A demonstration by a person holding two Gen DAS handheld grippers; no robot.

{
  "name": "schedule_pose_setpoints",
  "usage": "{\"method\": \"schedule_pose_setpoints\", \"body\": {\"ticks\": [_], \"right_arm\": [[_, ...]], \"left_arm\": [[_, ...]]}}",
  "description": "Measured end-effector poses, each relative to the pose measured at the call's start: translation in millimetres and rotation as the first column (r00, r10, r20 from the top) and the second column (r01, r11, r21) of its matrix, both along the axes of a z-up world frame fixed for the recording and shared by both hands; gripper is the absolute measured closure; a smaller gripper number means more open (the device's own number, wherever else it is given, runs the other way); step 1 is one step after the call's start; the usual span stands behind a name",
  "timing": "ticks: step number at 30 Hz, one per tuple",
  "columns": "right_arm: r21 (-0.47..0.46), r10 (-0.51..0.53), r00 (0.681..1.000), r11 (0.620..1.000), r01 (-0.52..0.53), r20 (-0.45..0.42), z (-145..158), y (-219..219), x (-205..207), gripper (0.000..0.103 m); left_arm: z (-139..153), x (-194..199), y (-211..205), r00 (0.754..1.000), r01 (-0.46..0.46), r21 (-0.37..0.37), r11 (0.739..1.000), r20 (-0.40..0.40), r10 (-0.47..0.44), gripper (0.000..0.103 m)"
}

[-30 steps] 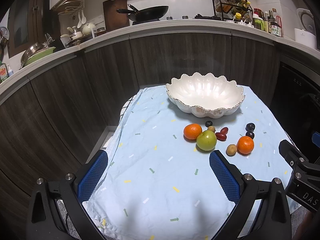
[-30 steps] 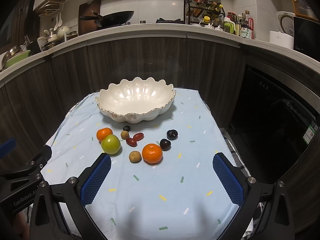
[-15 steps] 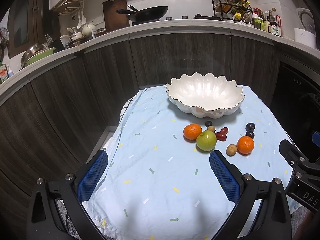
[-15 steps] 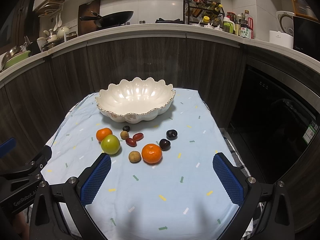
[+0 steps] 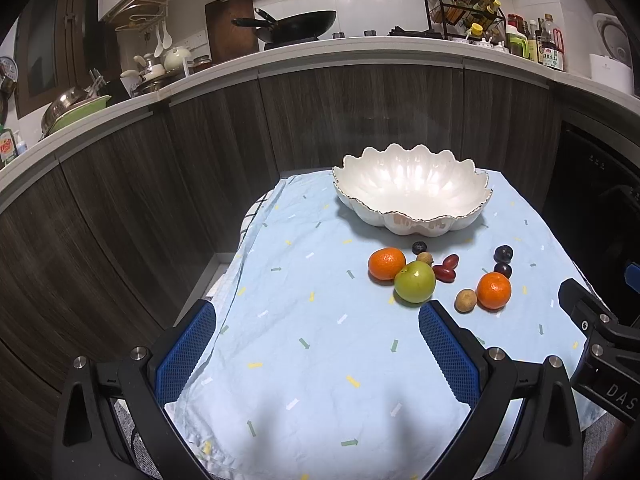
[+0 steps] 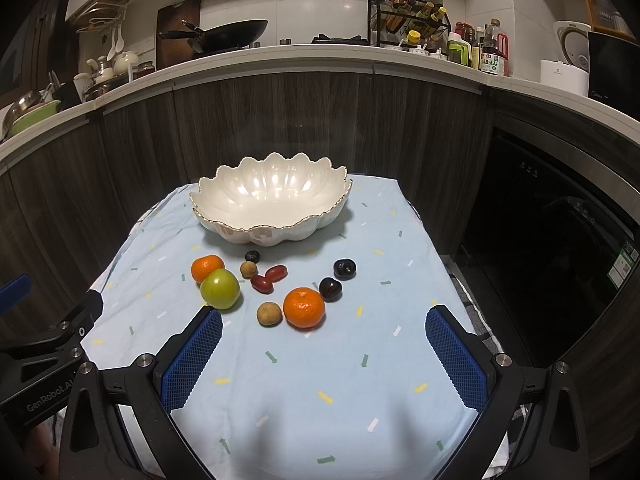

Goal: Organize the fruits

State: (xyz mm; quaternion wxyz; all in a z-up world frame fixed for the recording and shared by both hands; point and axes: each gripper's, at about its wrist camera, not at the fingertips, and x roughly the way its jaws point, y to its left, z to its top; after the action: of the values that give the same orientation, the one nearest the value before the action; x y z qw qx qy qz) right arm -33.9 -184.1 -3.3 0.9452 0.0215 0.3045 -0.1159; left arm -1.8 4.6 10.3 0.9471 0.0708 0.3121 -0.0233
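A white scalloped bowl (image 5: 412, 194) (image 6: 272, 204) stands empty at the far end of a light blue cloth (image 5: 320, 340) (image 6: 320, 380). In front of it lie a green apple (image 5: 415, 281) (image 6: 220, 289), two oranges (image 5: 386, 263) (image 6: 304, 307), two red grape tomatoes (image 6: 269, 279), two dark plums (image 6: 337, 278), a blueberry (image 6: 252, 256) and small brown fruits (image 6: 269, 313). My left gripper (image 5: 316, 328) hovers open near the cloth's front left. Equally wide open, my right gripper (image 6: 324, 336) hangs just short of the fruits. Neither holds anything.
Dark wood cabinet fronts (image 5: 160, 200) curve round the table's far and left sides. The counter above carries a wok (image 6: 224, 34), a spice rack (image 6: 408, 24) and bottles. A dark appliance (image 6: 560, 220) stands to the right. The cloth's near half lies bare.
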Motion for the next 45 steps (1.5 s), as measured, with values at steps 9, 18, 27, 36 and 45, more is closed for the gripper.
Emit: {"method": "schedule_pose_setpoints", "body": {"ticks": [9,18,27,36,45], "right_arm": [[0.006,0.001,1.000,1.000,-0.001,-0.012,-3,-2,8,0.000],[0.008,0.000,1.000,1.000,0.001,-0.030,-12,-3,19,0.000],[-0.002,-0.008,0.998,1.000,0.008,-0.064,-24,-8,40,0.000],[0.020,-0.010,0.993,1.000,0.012,-0.118,-43,-23,70,0.000],[0.019,-0.011,0.986,1.000,0.014,-0.165,-59,-38,91,0.003]], "left_arm": [[-5,7,0,1.000,0.002,0.005,1.000,-0.009,-0.002,0.000],[-11,17,-7,1.000,0.007,0.016,1.000,-0.024,-0.006,0.000],[-25,39,-15,0.998,0.015,0.027,1.000,-0.054,-0.013,0.000],[-43,70,-35,0.994,0.048,0.034,0.998,-0.102,-0.044,0.000],[-58,96,-55,0.987,0.084,0.038,0.996,-0.144,-0.078,0.000]]}}
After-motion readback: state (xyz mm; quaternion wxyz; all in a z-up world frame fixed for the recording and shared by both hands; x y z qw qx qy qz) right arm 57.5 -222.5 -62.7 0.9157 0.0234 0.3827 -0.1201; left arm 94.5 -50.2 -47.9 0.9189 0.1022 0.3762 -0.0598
